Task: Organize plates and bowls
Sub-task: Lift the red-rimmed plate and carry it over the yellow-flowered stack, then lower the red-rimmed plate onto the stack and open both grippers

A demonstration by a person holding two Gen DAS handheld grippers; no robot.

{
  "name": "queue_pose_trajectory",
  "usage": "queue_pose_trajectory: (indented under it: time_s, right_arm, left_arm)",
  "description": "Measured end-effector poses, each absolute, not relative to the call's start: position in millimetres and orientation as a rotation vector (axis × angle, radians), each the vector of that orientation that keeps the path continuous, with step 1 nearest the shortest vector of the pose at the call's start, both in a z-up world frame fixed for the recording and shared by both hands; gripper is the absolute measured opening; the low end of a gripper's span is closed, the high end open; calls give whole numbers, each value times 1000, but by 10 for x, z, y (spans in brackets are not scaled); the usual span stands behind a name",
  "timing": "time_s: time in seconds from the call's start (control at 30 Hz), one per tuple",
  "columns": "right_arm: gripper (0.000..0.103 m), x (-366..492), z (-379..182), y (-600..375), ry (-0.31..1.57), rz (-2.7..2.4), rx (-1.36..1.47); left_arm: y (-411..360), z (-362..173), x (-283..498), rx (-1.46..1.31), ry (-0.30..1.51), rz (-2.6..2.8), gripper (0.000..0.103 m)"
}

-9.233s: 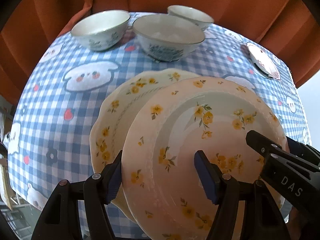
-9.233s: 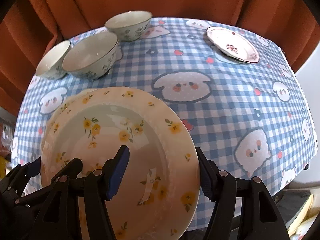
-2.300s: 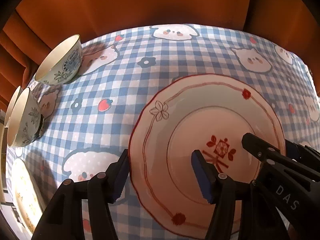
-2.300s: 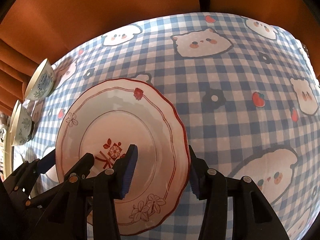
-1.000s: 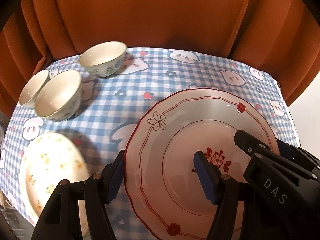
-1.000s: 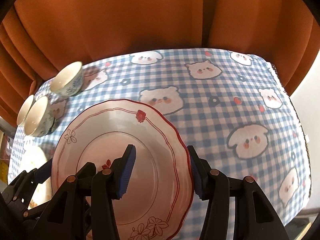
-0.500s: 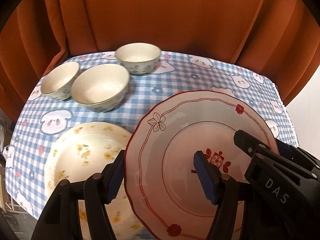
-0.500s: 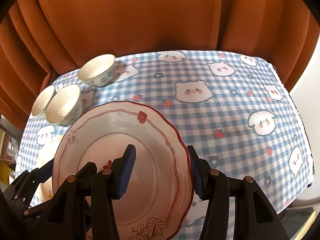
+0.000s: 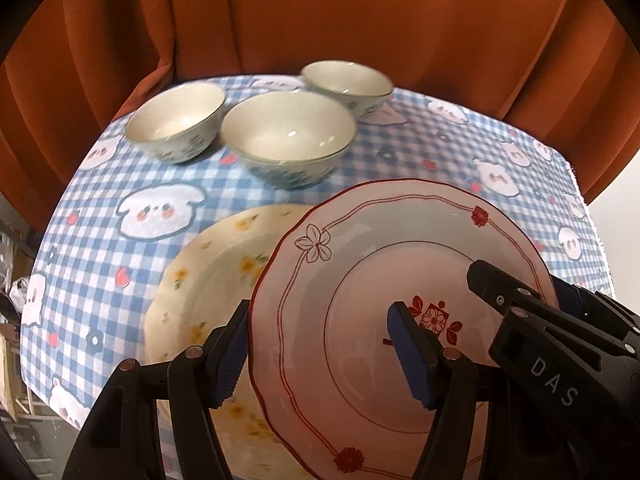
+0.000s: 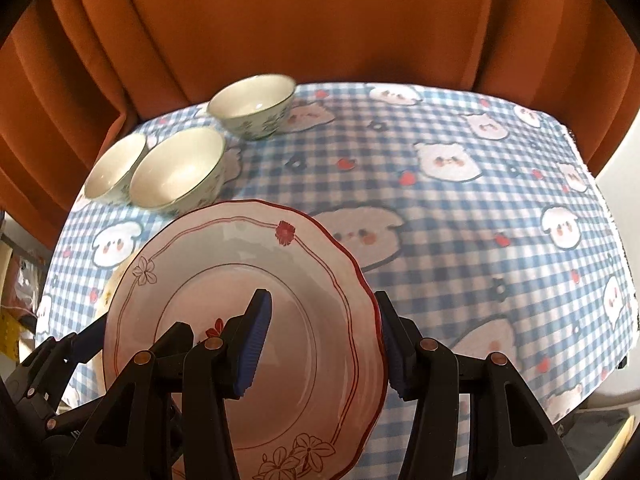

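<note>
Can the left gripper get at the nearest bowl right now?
Probably not: the left gripper is shut on the red-rimmed plate, shared with the right gripper. The path to the nearest bowl looks unobstructed.

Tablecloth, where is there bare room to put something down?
The tablecloth lies bare right of the red-rimmed plate, to the far edge. The left is crowded: three bowls at the back, the yellow-flowered plate in front.

Open checked tablecloth (image 10: 460, 240) stretches across the right half, free for a pass. On the left, three bowls (image 9: 288, 136) crowd the far corner, the yellow-flowered plate (image 9: 208, 280) lies just in front of them, and the orange curtain (image 10: 320, 20) walls off the back edge.
</note>
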State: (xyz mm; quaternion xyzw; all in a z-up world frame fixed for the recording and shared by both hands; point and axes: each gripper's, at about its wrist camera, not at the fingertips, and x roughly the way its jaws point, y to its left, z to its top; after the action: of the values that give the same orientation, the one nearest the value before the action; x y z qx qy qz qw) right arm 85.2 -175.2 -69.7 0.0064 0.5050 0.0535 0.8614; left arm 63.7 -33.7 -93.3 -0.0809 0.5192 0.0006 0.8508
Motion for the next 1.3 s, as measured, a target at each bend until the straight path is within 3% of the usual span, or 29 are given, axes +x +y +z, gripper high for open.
queue_pose_trajectory:
  time_s: [0.6,1.1,1.23,1.3]
  right_arm:
    - [55,927,-1084,-1244,1173,132,-47]
    - [55,771,-975,-1359,1174,119,-47]
    - [28,711,-1003,-1406,1230,157,-37]
    - [28,675,-1004,-1381,1225,152,-52]
  left_arm:
    - [22,-1255,594,-187,1181,61,67]
    - [7,-1285,583,-139,1174,75,67]
    - [-11,-1285,592,-124,1177,84,67]
    - [-5,-1282,610,-123,1187,92,67]
